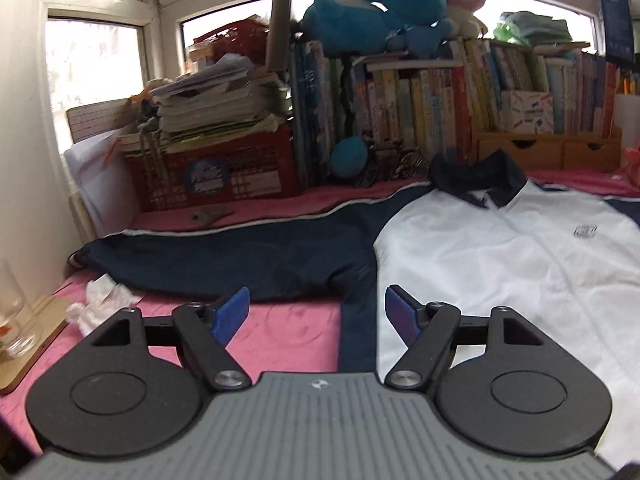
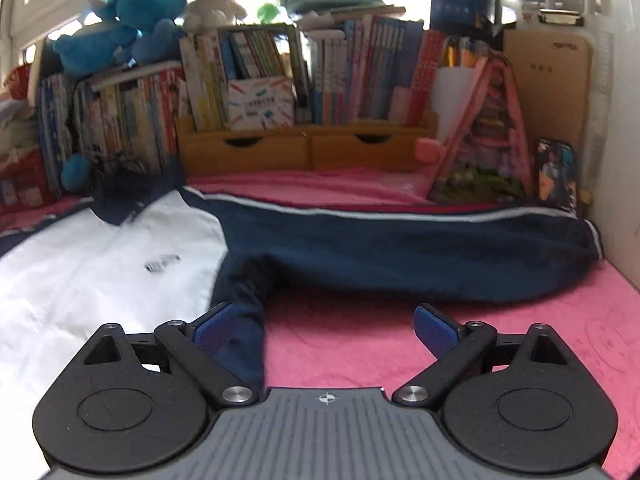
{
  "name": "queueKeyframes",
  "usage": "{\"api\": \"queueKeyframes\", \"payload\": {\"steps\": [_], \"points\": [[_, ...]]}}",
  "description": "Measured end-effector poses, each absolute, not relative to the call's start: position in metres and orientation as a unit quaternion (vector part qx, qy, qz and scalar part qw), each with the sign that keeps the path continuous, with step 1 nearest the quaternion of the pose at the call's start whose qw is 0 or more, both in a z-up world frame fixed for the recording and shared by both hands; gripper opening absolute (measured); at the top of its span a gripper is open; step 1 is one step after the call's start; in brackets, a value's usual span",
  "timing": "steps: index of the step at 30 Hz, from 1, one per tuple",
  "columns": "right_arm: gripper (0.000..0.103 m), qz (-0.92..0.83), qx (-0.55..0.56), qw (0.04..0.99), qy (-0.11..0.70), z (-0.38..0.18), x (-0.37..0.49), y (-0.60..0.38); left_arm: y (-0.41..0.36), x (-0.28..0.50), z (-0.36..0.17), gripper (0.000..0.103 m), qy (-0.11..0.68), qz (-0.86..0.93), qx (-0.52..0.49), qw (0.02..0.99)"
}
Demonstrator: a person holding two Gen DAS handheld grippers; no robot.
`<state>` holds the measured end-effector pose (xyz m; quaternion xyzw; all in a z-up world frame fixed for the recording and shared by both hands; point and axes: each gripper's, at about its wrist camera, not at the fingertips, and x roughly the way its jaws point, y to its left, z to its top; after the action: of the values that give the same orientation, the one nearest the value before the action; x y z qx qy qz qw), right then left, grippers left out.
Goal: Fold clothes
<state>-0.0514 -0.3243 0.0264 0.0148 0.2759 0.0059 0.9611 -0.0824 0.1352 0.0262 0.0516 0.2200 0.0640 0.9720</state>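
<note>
I have the jacket [image 1: 500,256] spread flat, front up, on the pink worktop [image 1: 280,332], collar toward the books [image 1: 420,108] at the back and both navy sleeves stretched straight out to the sides. Nothing is folded yet, as I judge it, so the step in hand is the first fold: bringing a sleeve in across the white chest.

To do it well I would take each sleeve out near its cuff, pinch only the top layers, lift just clear of the worktop and carry it across so the crease falls along the navy side panel. I would keep the body lying flat and not drag it.

My left gripper [image 1: 316,312] hangs above the armpit of one sleeve [image 1: 224,264], jaws wide, nothing between them. My right gripper [image 2: 326,326] sits over the side panel and bare worktop just before the other sleeve [image 2: 400,256], jaws wider still and also holding nothing.

The left view alone shows me the collar [image 1: 478,178] clearly, the red crate [image 1: 216,176], a glass [image 1: 16,320] on a wooden board and a crumpled tissue [image 1: 104,300] just beside the cuff, which I must not sweep along. The right view alone shows the far cuff [image 2: 592,240] lying close to the white wall.
</note>
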Motion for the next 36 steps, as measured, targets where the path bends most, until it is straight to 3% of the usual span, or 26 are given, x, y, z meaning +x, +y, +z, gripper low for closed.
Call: {"api": "queueKeyframes", "payload": {"steps": [1,3,4,5,9,14,19,22,27,31,34,36], "points": [[0.091,0.027,0.021,0.961,0.274,0.032,-0.040,-0.316,0.131,-0.071,0.032,0.074,0.211,0.045,0.046,0.975],[0.061,0.069,0.022,0.956,0.283,0.040,-0.016,-0.289,0.112,-0.044,0.033,0.071,0.207,0.001,0.051,0.977],[0.053,0.084,0.005,0.950,0.301,0.037,-0.002,-0.268,0.102,-0.028,0.029,0.065,0.214,-0.017,0.058,0.975],[0.041,0.098,-0.014,0.943,0.319,0.034,0.012,-0.246,0.092,-0.012,0.026,0.049,0.222,-0.036,0.065,0.972],[0.035,0.154,-0.068,0.917,0.362,0.011,0.068,-0.167,0.062,0.070,-0.004,0.029,0.286,-0.088,0.064,0.952],[0.029,0.147,-0.069,0.915,0.369,-0.017,0.159,-0.133,0.057,0.160,-0.025,0.029,0.326,-0.075,0.047,0.941],[0.030,0.072,-0.068,0.930,0.354,-0.024,0.246,-0.150,0.064,0.220,-0.034,0.031,0.316,-0.027,0.111,0.942],[0.036,0.073,-0.052,0.932,0.352,-0.028,0.273,-0.165,0.077,0.242,-0.038,0.031,0.317,-0.012,0.100,0.943],[0.070,0.082,-0.026,0.937,0.340,-0.036,0.284,-0.186,0.081,0.258,-0.040,0.032,0.318,-0.019,0.100,0.942],[0.073,0.078,-0.029,0.938,0.336,-0.038,0.284,-0.188,0.081,0.257,-0.041,0.032,0.316,-0.018,0.109,0.942],[0.080,0.069,-0.029,0.938,0.338,-0.039,0.284,-0.188,0.079,0.256,-0.038,0.040,0.314,-0.010,0.117,0.942],[0.083,0.065,-0.027,0.938,0.340,-0.039,0.284,-0.189,0.088,0.247,-0.031,0.040,0.316,-0.016,0.097,0.944]]}}
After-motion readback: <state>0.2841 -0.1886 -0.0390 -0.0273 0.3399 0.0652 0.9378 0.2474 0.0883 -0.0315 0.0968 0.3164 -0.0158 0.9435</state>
